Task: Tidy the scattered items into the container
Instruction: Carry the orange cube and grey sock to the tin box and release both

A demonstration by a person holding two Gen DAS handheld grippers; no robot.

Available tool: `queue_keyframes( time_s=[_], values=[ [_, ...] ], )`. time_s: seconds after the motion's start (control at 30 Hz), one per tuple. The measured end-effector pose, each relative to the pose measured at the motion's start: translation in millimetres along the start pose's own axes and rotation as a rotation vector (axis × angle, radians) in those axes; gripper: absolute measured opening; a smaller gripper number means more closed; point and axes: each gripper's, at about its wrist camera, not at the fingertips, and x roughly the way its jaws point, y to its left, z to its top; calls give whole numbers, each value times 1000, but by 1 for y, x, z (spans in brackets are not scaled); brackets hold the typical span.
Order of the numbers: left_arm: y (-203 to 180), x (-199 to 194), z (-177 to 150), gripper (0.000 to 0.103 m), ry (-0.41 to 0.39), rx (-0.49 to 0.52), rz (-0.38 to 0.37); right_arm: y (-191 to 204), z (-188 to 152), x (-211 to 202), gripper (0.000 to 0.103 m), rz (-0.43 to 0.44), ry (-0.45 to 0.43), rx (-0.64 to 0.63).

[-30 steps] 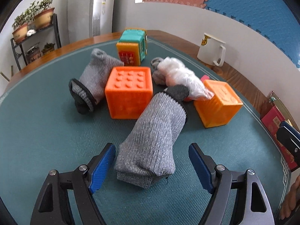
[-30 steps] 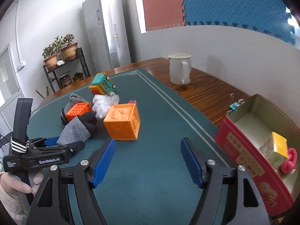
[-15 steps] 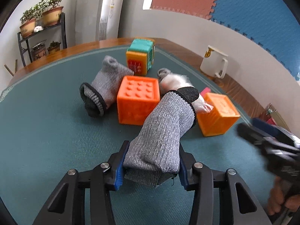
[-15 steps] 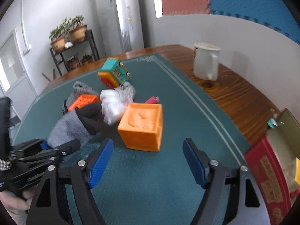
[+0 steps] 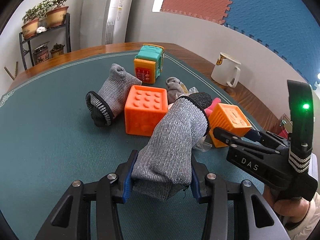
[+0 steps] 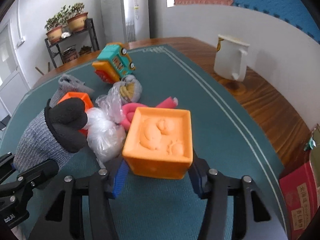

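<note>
My left tool [image 5: 161, 177] pinches the grey sock [image 5: 172, 146] at its near end, its long axis pointing away over the counter [image 5: 50, 140]. My right tool [image 6: 158, 177] straddles the orange cube [image 6: 160, 140], pads apparently touching; the red container [image 6: 298, 202] lies to its right.

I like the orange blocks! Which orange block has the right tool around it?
The orange block with the raised animal picture on top. It sits between the right tool fingers. The other orange block, with round studs on top, sits further back beside the grey gloves.

Left gripper [image 5: 161, 182] fingers [image 5: 128, 180] clamp the grey sock [image 5: 172, 146] (beside orange cubes)
</note>
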Motion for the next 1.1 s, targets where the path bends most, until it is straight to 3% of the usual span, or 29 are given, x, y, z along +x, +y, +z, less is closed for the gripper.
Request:
queue_keyframes(
  time_s=[0.13,0.43,0.63,0.83,1.0,1.1],
  values=[
    [-3,1,0,47,1,5,-2,-8,-4,-10,56,15,-23,30],
    [-11,-6,-1,47,-12,23,-13,-48,-17,-77,56,-30,-194,139],
    [-25,-9,-5,47,-13,50,-23,-115,-30,-125,56,-192,-274,273],
    [-45,-10,-8,47,-3,85,-29,-179,-37,-146,56,-341,-271,359],
    [-65,-14,-8,47,-5,100,-43,-219,-41,-148,58,-373,-241,428],
    [-79,-14,-7,47,-4,107,-49,-227,-45,-155,60,-390,-271,434]
  ],
)
